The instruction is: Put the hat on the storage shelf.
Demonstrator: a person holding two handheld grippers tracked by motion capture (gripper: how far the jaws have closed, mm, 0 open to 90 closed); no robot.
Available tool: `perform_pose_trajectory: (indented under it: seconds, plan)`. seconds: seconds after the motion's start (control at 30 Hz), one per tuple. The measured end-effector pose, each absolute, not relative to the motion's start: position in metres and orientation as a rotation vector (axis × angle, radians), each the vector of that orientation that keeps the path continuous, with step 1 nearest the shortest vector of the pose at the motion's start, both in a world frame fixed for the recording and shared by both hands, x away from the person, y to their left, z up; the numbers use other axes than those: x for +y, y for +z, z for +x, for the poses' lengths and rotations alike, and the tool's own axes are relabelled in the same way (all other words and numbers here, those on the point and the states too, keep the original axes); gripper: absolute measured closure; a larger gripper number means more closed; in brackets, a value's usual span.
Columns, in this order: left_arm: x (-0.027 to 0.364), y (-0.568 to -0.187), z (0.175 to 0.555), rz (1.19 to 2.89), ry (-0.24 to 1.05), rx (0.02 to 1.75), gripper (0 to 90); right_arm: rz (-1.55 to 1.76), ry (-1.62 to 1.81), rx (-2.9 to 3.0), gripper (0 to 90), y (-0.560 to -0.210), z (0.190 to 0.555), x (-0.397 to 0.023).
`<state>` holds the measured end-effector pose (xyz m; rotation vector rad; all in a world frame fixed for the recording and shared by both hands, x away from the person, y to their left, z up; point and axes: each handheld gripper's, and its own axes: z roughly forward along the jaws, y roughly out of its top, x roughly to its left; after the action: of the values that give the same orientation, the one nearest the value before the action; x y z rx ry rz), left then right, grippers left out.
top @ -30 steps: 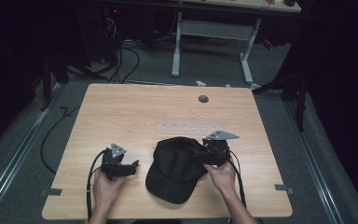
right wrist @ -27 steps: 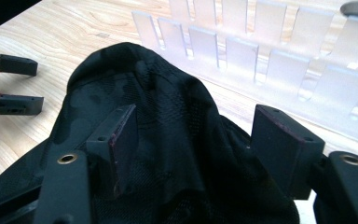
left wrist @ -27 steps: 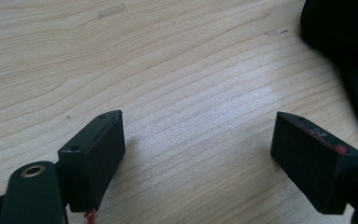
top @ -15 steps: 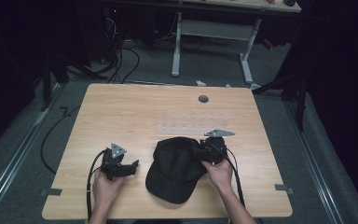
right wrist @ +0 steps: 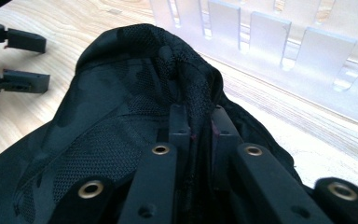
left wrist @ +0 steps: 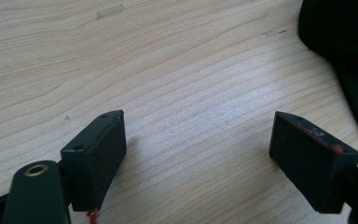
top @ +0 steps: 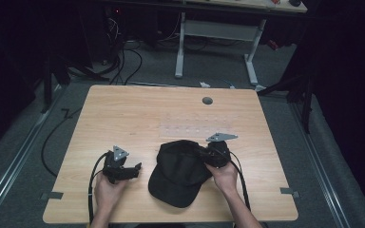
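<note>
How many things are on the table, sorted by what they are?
Caps: 1, a black cap pinched by the right tongs
Tongs: 2, the right ones and the open left tongs
Clear plastic racks: 1, a see-through rack behind the cap
Total: 4

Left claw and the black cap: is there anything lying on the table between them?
Nothing. In the high view, only bare wooden table separates the open left claw from the cap.
</note>
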<state>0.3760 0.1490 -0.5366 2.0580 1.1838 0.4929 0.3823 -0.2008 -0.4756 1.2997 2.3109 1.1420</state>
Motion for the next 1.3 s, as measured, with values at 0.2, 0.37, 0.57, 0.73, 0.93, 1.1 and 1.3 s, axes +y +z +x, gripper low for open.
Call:
perform_pose_trajectory:
  seconds: [0.2,0.37,0.57,0.73,0.93,1.1,1.3]
  plan:
    - [0.149,-0.537,0.376,2.058,0.493,1.184,19.0,1.27,1.179,2.319,84.7,-0.474,0.379,-0.204]
    - [0.149,-0.537,0.376,2.058,0.493,1.184,19.1,1.227,1.217,2.317,84.9,-0.469,0.375,-0.208]
    - [0.15,-0.536,0.376,2.054,0.497,1.19,21.3,1.197,1.265,2.296,85.0,-0.459,0.369,-0.212]
    - [0.15,-0.536,0.376,2.054,0.498,1.19,21.5,1.185,1.292,2.28,85.0,-0.451,0.364,-0.218]
    - [0.15,-0.536,0.376,2.054,0.499,1.19,21.5,1.17,1.332,2.256,85.0,-0.441,0.359,-0.225]
    - [0.15,-0.536,0.376,2.052,0.498,1.192,21.5,1.156,1.337,2.251,85.0,-0.434,0.356,-0.229]
    - [0.149,-0.536,0.376,2.047,0.503,1.2,21.6,1.142,1.376,2.23,85.0,-0.428,0.352,-0.237]
